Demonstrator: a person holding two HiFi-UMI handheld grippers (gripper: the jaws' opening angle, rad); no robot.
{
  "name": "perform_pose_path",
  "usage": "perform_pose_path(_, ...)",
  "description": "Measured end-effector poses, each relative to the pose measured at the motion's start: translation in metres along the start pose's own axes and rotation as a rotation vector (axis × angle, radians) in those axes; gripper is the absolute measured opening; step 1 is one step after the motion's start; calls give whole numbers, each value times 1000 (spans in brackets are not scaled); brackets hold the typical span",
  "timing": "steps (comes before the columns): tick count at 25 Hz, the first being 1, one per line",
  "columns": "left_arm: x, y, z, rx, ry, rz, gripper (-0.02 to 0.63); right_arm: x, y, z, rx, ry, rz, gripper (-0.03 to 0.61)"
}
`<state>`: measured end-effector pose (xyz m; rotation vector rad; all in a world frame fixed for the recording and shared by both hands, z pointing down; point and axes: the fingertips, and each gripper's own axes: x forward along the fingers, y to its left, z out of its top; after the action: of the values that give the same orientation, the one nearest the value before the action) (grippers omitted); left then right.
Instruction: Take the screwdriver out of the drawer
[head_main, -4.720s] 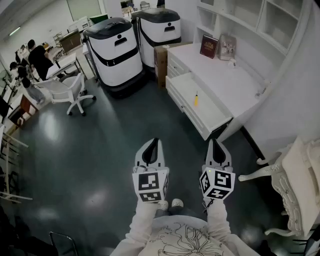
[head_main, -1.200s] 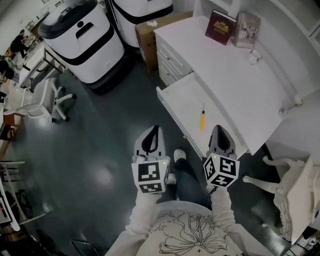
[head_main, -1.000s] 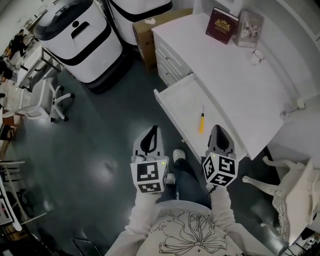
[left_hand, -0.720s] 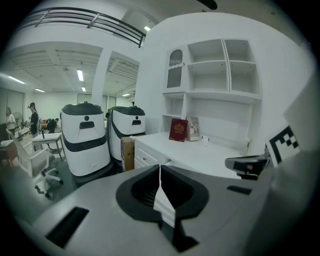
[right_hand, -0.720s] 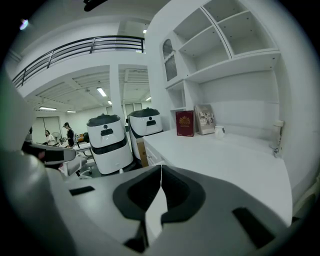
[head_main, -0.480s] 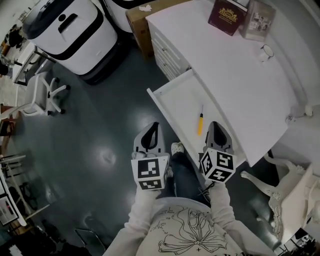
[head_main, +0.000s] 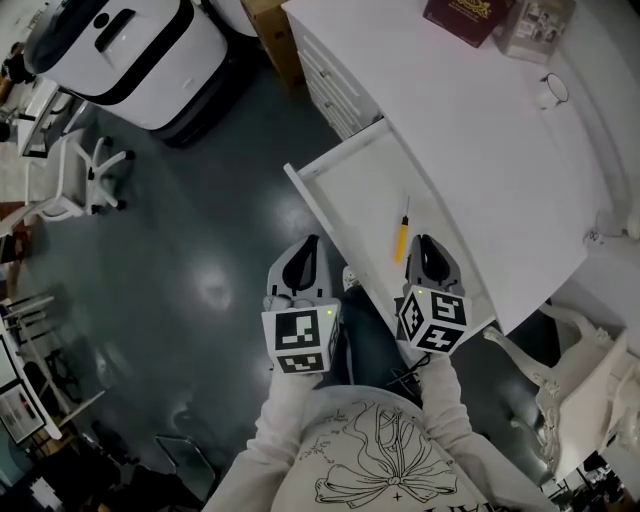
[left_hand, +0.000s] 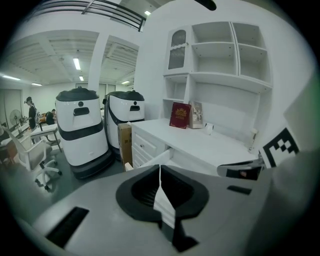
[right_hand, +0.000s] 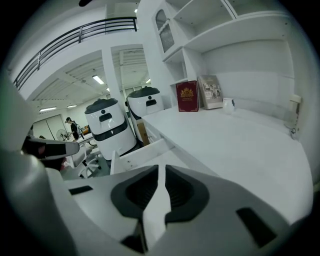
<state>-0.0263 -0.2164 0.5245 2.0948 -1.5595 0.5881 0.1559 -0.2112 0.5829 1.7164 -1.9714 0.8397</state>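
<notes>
Stretching behind the open drawer (head_main: 345, 190), the white worktop (head_main: 480, 130) carries a dark red book (head_main: 470, 12) well beyond the drawer's far end. The drawer stands pulled out over the dark floor (head_main: 200, 260). Outside the drawer's front rim, above the floor, hangs the left hand-held gripper (head_main: 312, 243), jaws together and empty. At the drawer's near end is the right hand-held gripper (head_main: 424, 243); its jaws have just been opening to a narrow slit, with nothing between them. The screwdriver (head_main: 401, 238) lies inside the drawer, near that end, its yellow handle just beside the right hand-held gripper's tips.
</notes>
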Motion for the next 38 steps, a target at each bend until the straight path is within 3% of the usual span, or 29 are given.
perform_pose_path(2,5,0,-4,-10,13,-3,11,6,-1,-6,8,22,7,66)
perform_pose_path(24,47,5,-35,3,117,-87,11,61,-16,-89,32,234,-47,112)
perform_pose_path(38,54,18,-62,-25,171,-76,11,96,-29,-138,58,371,-64,121)
